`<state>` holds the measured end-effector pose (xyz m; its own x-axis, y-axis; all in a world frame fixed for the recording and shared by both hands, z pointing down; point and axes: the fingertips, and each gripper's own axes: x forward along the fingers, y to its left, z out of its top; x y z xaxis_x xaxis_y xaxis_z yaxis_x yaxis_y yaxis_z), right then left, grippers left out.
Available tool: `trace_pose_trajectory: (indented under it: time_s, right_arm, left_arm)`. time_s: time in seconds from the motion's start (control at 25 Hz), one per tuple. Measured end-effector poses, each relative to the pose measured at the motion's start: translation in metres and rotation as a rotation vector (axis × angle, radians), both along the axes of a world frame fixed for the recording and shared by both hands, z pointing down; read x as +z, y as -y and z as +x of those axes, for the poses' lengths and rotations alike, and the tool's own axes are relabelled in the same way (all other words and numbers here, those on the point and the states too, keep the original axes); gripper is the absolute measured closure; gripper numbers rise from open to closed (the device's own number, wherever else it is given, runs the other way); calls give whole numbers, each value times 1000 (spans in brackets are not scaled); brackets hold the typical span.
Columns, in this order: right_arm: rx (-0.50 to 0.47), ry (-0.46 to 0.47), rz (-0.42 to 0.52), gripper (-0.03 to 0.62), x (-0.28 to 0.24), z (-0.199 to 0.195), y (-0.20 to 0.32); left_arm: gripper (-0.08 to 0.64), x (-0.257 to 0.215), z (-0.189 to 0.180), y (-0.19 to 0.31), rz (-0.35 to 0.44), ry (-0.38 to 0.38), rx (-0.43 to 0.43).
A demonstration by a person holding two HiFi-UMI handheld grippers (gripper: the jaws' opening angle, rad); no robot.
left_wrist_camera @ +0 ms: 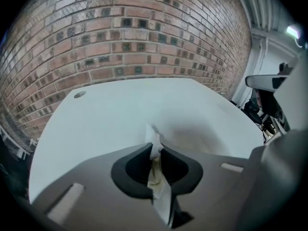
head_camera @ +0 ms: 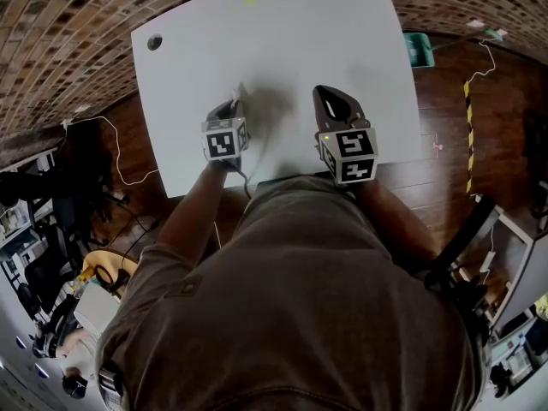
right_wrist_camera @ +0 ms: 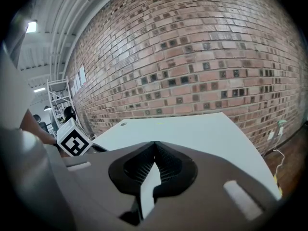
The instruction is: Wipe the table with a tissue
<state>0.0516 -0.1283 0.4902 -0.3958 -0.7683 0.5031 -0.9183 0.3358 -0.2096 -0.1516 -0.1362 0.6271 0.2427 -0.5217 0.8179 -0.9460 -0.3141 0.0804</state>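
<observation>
While the tissue (left_wrist_camera: 154,141) is pinched between the jaws of the left gripper (left_wrist_camera: 155,149), its crumpled tip poking out past them over the white table (left_wrist_camera: 106,121), the right gripper (right_wrist_camera: 154,147), near on its right, keeps its jaws pressed together on nothing above the same table.

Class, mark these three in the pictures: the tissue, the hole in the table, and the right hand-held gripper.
tissue (left_wrist_camera: 154,147): left gripper view, on the white strip pinched between the jaws.
hole (head_camera: 154,42): head view, on its dark centre.
right hand-held gripper (right_wrist_camera: 155,144): right gripper view, where its shut tips meet.
</observation>
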Motion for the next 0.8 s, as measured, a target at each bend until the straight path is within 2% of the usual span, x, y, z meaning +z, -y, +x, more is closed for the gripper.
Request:
trace_pose_trajectory:
  time_s: [0.24,0.8]
  right_arm:
    - [6,4,3,578,0,2,1]
    - [-12,7,8,578,-3,-6,-3]
  left_arm:
    - [535,-7,10,2,5,53,72]
    - [534,-10,16,-13,13,71,147]
